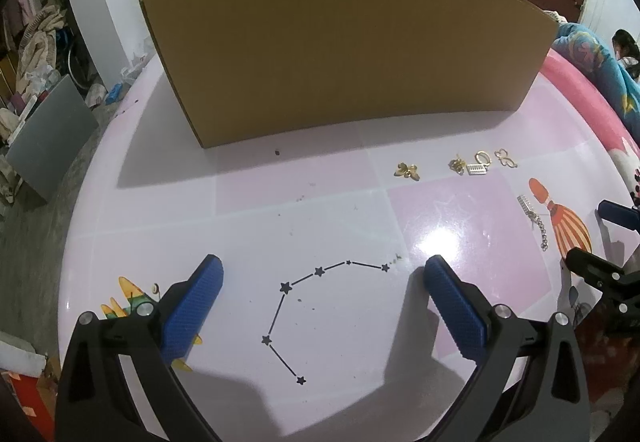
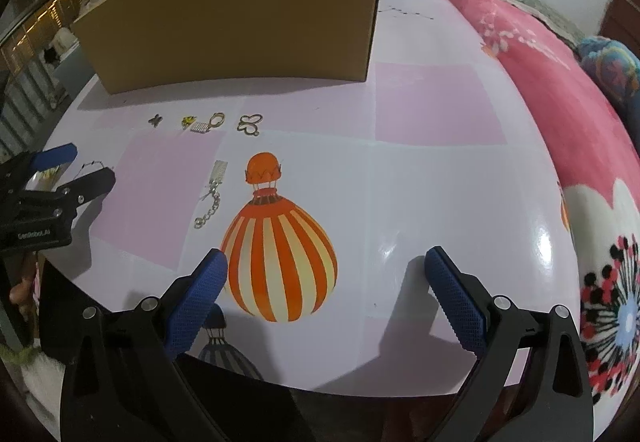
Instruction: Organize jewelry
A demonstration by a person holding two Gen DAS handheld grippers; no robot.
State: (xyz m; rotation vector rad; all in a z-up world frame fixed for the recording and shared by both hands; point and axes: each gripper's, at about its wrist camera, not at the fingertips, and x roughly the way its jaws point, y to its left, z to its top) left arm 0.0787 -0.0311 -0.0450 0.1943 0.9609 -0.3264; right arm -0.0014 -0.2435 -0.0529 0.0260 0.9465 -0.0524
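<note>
On table (image 2: 420, 170), between box (image 2: 240, 18) and the grippers: jewelry laid out loose, none picked up yet. Row just in front of box, L to R in right wrist view: small dark-gold charm (image 2: 155, 119), yellow stud (image 2: 187, 121), rhinestone bar (image 2: 201, 128) touching a ring (image 2: 217, 118), then butterfly outline (image 2: 249, 123). Nearer, apart from row: chain piece (image 2: 211, 194) w/ rectangular pendant at far end, lying just left of the printed balloon (image 2: 280, 254).

Left gripper (image 1: 320, 306): jaws spread wide, nothing between them, low over the star print (image 1: 304, 306). Nearest piece to it is the gold charm, seen here as (image 1: 407, 171); still well ahead and to the right.

Right gripper (image 2: 324, 282): jaws also wide apart, empty, over the balloon print. Chain lies ahead-left of its left finger, near but not touching.

Step (my read): start of task, approach phase, no grasp made. Box presumably the destination; top looks open, inside not visible from either cam.

Next move needs: right gripper shifted left + fwd to straddle the chain, fingertips down to the table surface, close on pendant end rather than the thin links. Pieces are flat and small on a glossy top, so likely to slide or slip out; slow close advised. Bar + ring touch, so risk of dragging both.
</note>
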